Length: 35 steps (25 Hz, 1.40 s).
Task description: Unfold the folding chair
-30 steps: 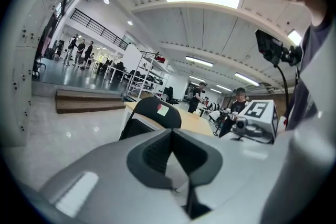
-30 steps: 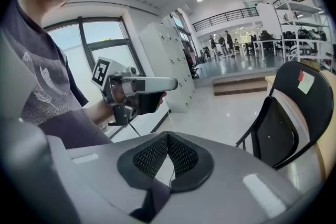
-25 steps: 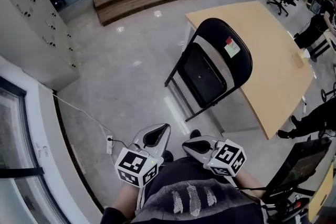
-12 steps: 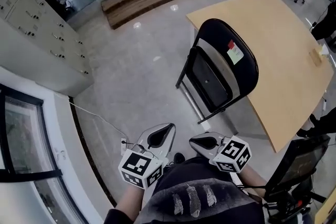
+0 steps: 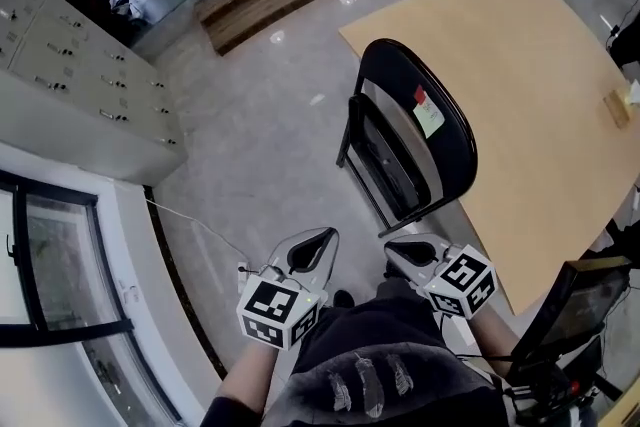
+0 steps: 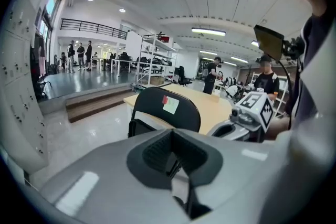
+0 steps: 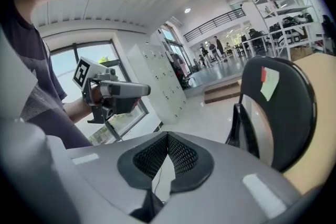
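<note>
Nearest: left gripper and right gripper, side by side at the person's waist. Both sets of jaws are pressed together with nothing between them, and neither touches anything.

Ahead, well apart from both: folding chair, folded flat, standing on the polished floor at the near edge of the counter. Contact with the counter is not confirmed.

Risk: the feet may skate on the glossy floor, or the chair may topple, if the seat is pushed down with the backrest unsteadied. Jaws not opened in time would only shove the chair, and the thin frame tube could slip.
</note>
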Tool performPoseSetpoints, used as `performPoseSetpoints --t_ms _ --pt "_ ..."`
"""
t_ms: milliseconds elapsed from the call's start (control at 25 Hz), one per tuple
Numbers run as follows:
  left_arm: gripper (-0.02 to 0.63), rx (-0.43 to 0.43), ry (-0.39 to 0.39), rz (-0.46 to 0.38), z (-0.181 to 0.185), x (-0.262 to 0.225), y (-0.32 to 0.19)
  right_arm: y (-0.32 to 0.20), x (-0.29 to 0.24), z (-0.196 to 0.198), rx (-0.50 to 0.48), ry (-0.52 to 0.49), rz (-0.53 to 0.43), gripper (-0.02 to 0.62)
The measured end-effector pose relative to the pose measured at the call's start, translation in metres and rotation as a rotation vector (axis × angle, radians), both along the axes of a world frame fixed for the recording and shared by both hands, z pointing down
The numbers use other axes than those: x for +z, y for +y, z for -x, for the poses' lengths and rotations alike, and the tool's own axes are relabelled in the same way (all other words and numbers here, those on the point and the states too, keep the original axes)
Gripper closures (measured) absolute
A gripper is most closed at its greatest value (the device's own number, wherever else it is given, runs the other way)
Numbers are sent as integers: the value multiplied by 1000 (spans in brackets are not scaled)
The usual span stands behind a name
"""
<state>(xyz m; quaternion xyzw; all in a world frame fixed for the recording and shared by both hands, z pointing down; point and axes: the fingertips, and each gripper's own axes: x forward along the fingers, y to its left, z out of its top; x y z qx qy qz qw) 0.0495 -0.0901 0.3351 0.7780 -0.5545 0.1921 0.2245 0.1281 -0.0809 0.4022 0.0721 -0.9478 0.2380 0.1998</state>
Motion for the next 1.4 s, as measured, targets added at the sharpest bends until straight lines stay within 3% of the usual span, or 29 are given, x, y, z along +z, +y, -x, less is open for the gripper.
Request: performPoseSetpoints --t_ms 160,320,360,400,440,560,640,680,720,800,960,1080,1280,1400 --pt "604 -24 10 54 -17 31 -36 -64 8 -39 165 30 -42 592" --pt "603 -34 106 138 -31 76 -74 -120 11 -72 314 77 -92 426" --pt "574 -21 135 172 -35 90 -82 -132 13 -79 351 100 -112 400" --pt "484 -6 162 211 -40 103 -90 -143 15 -87 386 124 -133 379" --pt "442 5 184 250 -44 116 -97 -154 17 -93 417 149 -150 368" --pt "377 8 202 333 -50 152 -121 -183 26 -110 490 235 -184 330" --pt "361 0 195 367 -53 175 -137 -191 30 -116 494 279 -192 439" --pt "359 3 195 380 -55 186 -145 -192 29 -117 485 289 -193 454" --pt "355 9 201 393 -58 196 -153 -192 27 -117 479 295 -196 451" --pt "340 20 222 428 -64 216 -166 -193 20 -123 501 318 -226 366" --pt "310 -19 259 514 -67 259 -186 -209 17 -129 549 382 -272 317" --pt "305 -56 245 532 -68 280 -201 -227 24 -119 545 424 -270 285" --pt "305 -79 245 571 -75 302 -214 -243 47 -104 527 466 -227 287" --pt "309 -73 275 589 -80 309 -216 -241 62 -99 503 473 -195 368"
